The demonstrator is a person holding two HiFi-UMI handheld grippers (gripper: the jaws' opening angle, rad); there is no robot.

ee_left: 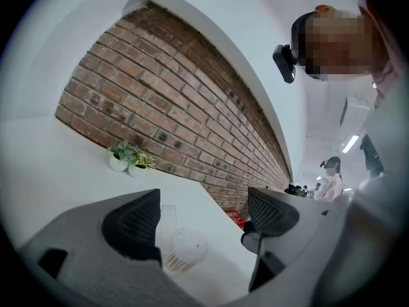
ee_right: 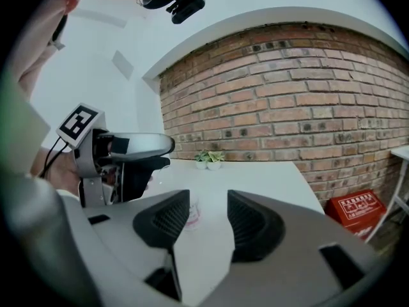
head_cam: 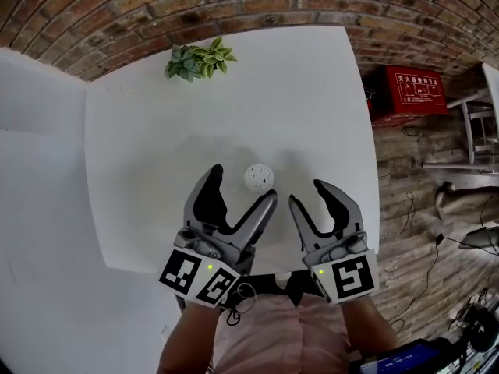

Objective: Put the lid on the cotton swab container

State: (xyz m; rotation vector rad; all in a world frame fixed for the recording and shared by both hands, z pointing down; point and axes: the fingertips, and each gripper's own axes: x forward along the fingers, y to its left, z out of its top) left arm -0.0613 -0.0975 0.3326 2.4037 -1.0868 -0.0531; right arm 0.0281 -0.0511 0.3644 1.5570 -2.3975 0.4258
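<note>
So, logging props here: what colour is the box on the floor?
The box is red with white print; head view shows it best.

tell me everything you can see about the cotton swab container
The cotton swab container is a small round tub, clear-looking, packed with white-tipped swabs on pale sticks. It stands upright on the white table. Nothing but the table seems to touch it. Whether a lid is on cannot be told.
</note>
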